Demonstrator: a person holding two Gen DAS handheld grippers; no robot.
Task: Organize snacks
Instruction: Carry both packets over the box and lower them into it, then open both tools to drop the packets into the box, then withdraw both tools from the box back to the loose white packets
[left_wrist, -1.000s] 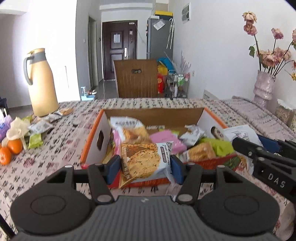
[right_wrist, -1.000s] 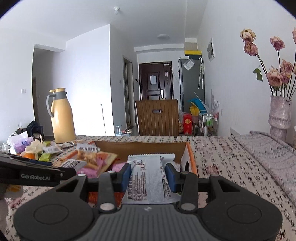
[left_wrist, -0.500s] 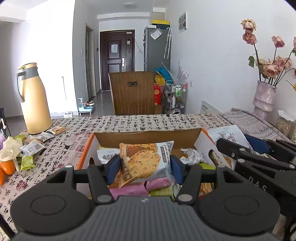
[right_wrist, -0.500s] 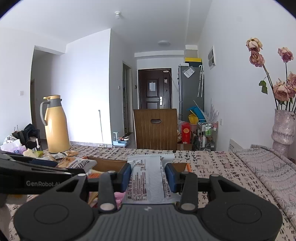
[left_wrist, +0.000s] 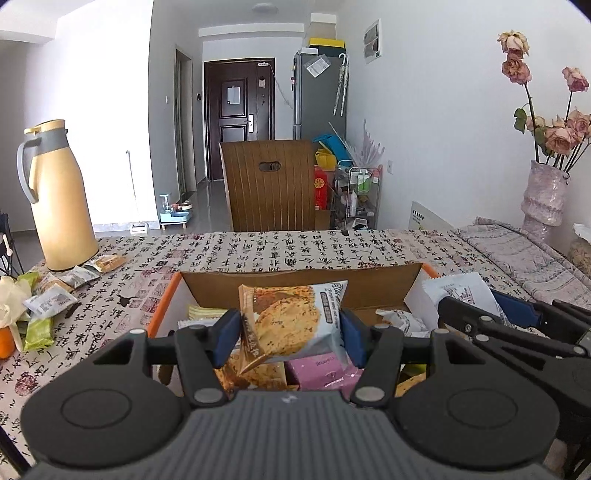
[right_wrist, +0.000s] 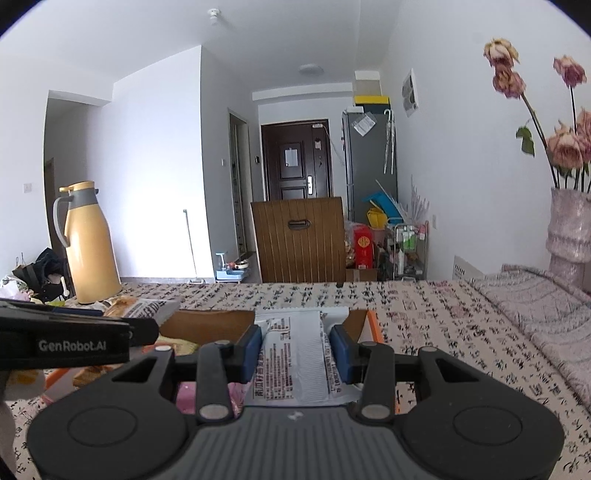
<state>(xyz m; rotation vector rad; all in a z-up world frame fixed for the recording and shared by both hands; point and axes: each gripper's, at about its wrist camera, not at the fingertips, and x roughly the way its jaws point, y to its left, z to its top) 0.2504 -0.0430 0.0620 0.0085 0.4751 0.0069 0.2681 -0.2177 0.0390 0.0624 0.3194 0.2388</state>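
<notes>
Cardboard box on desk part-filled, two more packs held above it.
Box already holds several snacks, pink pack among them; loose packs lie on desk near yellow jug, so sorting looks mid-way. Left gripper closed on cookie pack, over box interior; right gripper closed on white wrapper pack, above box's right end. Both not yet dropped in.

Box sits mid tabletop, packets inside. Thermos far left, loose packets before it. Vase far right. Chair behind tabletop.
</notes>
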